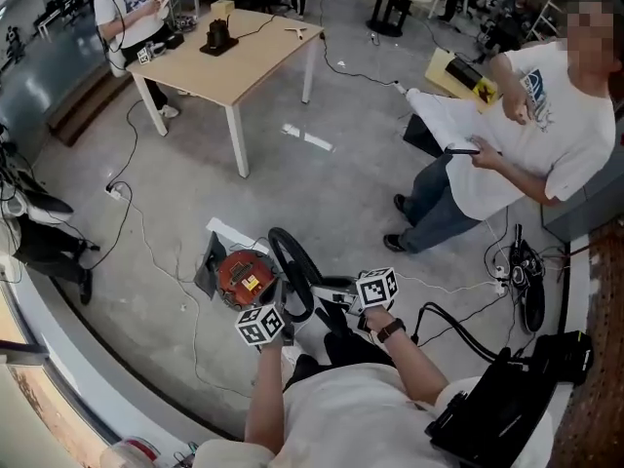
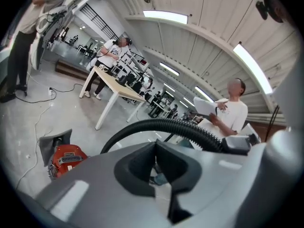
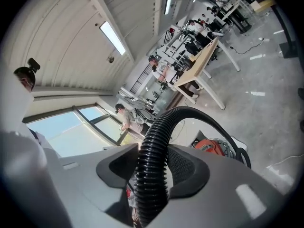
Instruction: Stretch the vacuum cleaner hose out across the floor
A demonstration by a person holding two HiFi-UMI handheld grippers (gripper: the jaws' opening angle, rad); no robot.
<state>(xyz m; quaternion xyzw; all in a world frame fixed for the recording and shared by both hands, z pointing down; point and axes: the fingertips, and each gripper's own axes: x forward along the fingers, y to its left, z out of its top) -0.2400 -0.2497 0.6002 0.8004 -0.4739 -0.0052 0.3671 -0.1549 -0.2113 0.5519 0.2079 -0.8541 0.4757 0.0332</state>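
The orange vacuum cleaner (image 1: 244, 274) sits on the concrete floor just ahead of my feet; it also shows low in both gripper views (image 2: 66, 158) (image 3: 211, 147). Its black ribbed hose (image 1: 290, 256) rises from it in a loop. My right gripper (image 3: 154, 148) is shut on the hose (image 3: 190, 112), which runs up between its jaws and arches over toward the vacuum cleaner. My left gripper (image 2: 156, 144) is shut with nothing between its jaws. The hose (image 2: 171, 126) curves across just beyond its tips, apart from them. Both grippers are held up off the floor.
A person holding papers (image 1: 517, 135) stands at the right. A wooden table (image 1: 229, 52) stands at the back left with another person (image 1: 132, 8) behind it. Thin cables (image 1: 146, 252) trail over the floor at left. A black case (image 1: 507, 408) lies at bottom right.
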